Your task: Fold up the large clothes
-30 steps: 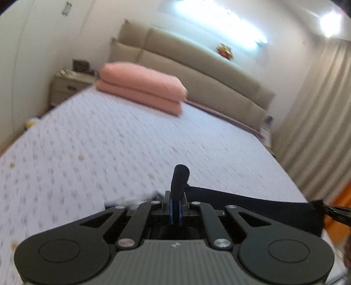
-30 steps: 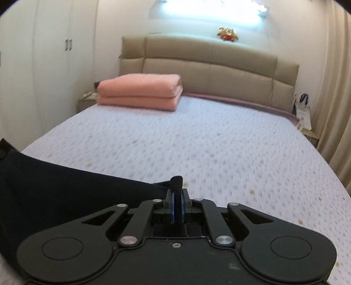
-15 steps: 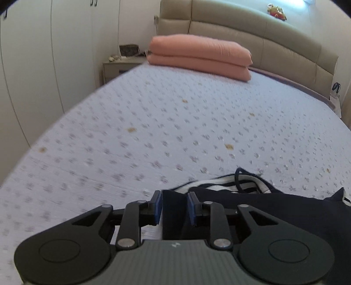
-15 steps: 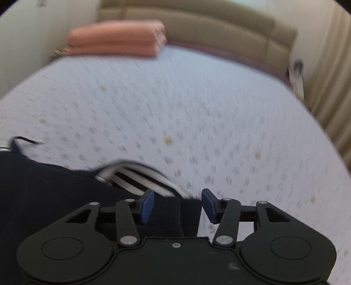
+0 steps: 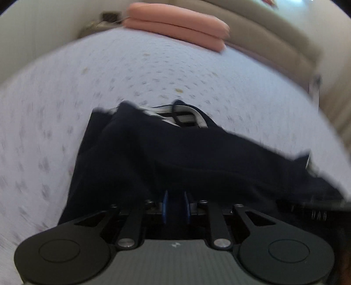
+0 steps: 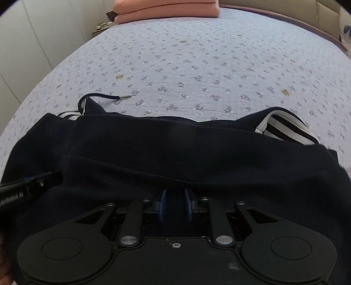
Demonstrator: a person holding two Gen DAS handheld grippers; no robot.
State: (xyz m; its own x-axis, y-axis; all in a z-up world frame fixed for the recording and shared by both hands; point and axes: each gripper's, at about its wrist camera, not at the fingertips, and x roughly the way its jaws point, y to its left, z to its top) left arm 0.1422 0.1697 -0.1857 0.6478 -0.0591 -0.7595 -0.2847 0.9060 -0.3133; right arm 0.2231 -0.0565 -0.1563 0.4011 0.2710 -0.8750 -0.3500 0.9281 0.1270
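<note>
One dark navy garment (image 6: 166, 149) lies on the bed (image 6: 197, 65), filling the lower half of both frames; prob. sweatpants or a hoodie, judging by the striped white band (image 6: 283, 129) at right-centre of the right wrist view and the drawstring (image 6: 105, 96) trailing out at centre-left. It looks already doubled over once, one layer edge running across mid-frame, so my guess is a fold was just laid down.

Left gripper (image 5: 175, 203), bottom centre of its frame: fingers parted w/ a gap, dark cloth lying over and between them, so not clamped on anything. Right gripper (image 6: 175, 203): same, blue pads apart, nothing pinched (fabric bunches right at the tips, though). Both sit low at the near hem, likely so each can take a corner for the next fold. The left gripper's arm also shows at lower left of the right wrist view.

Counts: 1 garment, 2 grippers, 1 drawstring end visible, 1 folded pink quilt stack (image 6: 166, 9) (two layers) at top of frame by the headboard (image 5: 274, 37), well apart from the garment. 1 nightstand (image 6: 103, 27), upper left.
</note>
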